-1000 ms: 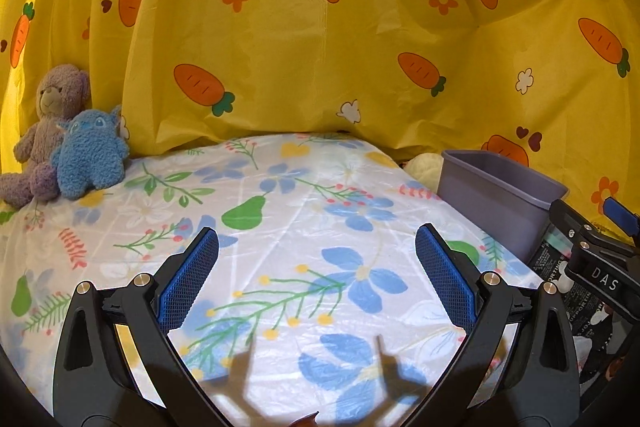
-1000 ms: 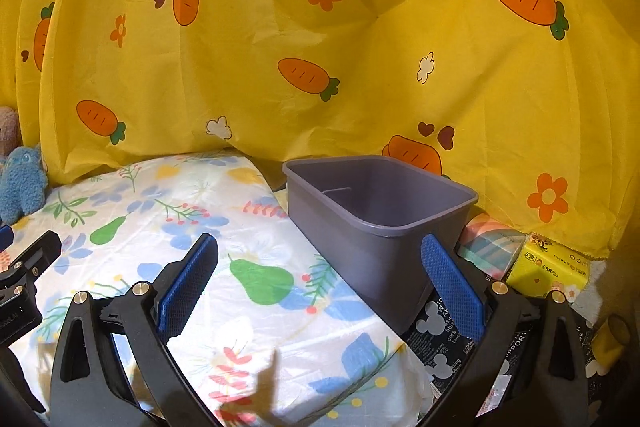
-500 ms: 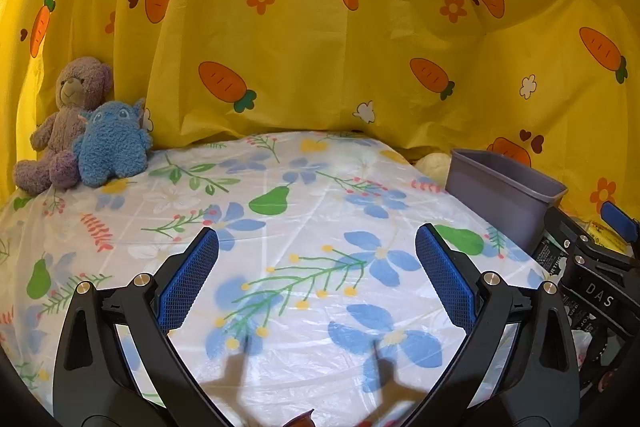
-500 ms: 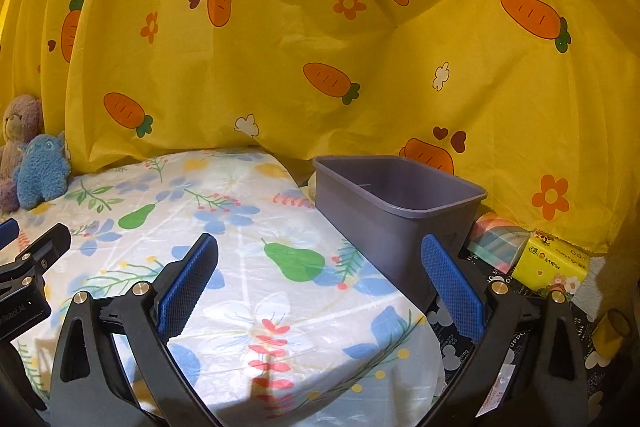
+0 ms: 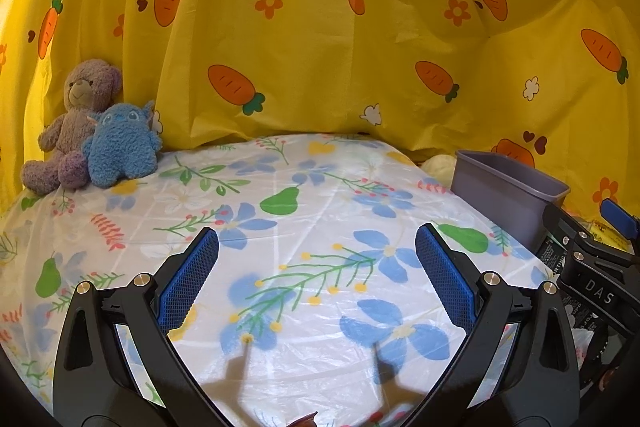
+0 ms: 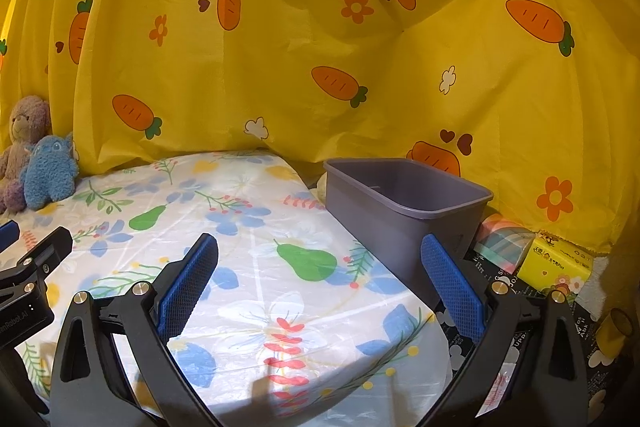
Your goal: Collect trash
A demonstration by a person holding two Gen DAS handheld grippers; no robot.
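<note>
Hovering over the floral-sheeted bed [image 5: 312, 211], the left gripper [image 5: 316, 255] and right gripper [image 6: 320, 259] both have fingers spread, holding nothing. "DAS" reads on the right gripper's body. One grey bin [image 6: 400, 203] stands beside the bed, one yellow tissue pack [image 6: 560, 263] right of it; two plush toys [image 5: 92, 139] sit far left against the carrot curtain [image 5: 320, 47].

empty grey-purple bin [image 6: 404, 205] upright just beside the floral table's right edge [image 6: 424, 311]
</note>
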